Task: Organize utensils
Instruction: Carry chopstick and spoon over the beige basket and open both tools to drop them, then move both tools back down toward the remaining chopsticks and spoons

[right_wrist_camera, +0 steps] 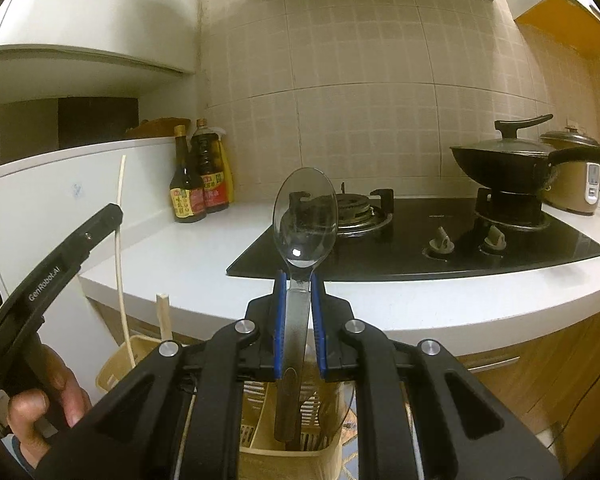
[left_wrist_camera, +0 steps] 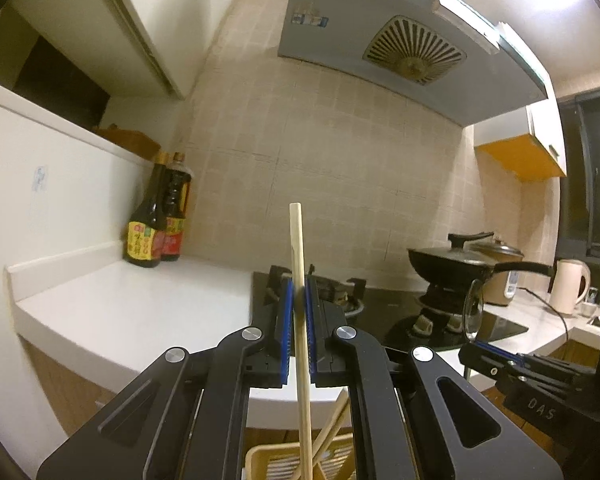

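My left gripper point(left_wrist_camera: 299, 280) is shut on a wooden chopstick point(left_wrist_camera: 298, 264), held upright, its lower end reaching down into a beige slotted utensil holder point(left_wrist_camera: 260, 460) where other chopsticks lean. My right gripper point(right_wrist_camera: 299, 276) is shut on a metal spoon point(right_wrist_camera: 305, 220), bowl up, handle pointing down into the same holder point(right_wrist_camera: 256, 436). The left gripper point(right_wrist_camera: 112, 214) with its chopstick point(right_wrist_camera: 119, 248) shows at the left of the right wrist view. The spoon bowl point(left_wrist_camera: 473, 308) shows at the right of the left wrist view.
A white counter point(right_wrist_camera: 204, 256) runs behind the holder. Dark sauce bottles point(right_wrist_camera: 198, 176) stand in its back corner. A black gas hob point(right_wrist_camera: 420, 240) carries a lidded wok point(right_wrist_camera: 512, 160). A rice cooker point(right_wrist_camera: 576, 184) and a white kettle point(left_wrist_camera: 570, 286) stand further right.
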Demonstrator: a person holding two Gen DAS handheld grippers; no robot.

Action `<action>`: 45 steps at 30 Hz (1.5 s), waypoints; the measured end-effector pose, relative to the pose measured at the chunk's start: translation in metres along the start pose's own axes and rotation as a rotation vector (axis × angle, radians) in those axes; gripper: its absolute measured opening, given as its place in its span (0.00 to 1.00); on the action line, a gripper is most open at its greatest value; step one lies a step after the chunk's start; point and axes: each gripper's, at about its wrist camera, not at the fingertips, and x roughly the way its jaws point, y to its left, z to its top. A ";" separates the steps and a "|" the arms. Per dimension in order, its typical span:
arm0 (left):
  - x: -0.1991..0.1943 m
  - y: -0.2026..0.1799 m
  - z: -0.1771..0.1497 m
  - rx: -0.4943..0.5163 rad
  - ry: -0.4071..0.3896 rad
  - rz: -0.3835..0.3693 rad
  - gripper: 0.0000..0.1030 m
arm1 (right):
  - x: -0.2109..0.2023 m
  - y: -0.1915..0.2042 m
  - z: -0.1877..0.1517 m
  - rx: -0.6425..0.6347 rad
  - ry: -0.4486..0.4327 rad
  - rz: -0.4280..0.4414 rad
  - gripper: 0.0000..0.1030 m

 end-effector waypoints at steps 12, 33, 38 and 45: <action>-0.022 0.007 -0.003 -0.014 0.076 -0.023 0.15 | -0.022 -0.001 -0.013 0.008 0.065 0.034 0.19; -0.108 -0.016 -0.023 0.045 0.585 -0.167 0.33 | -0.107 0.018 -0.040 -0.033 0.394 0.092 0.20; -0.111 -0.020 -0.069 0.069 0.793 -0.189 0.33 | -0.101 0.023 -0.074 -0.038 0.571 0.131 0.20; -0.101 -0.015 -0.132 -0.069 1.075 -0.311 0.31 | -0.089 0.029 -0.131 -0.019 0.813 0.185 0.20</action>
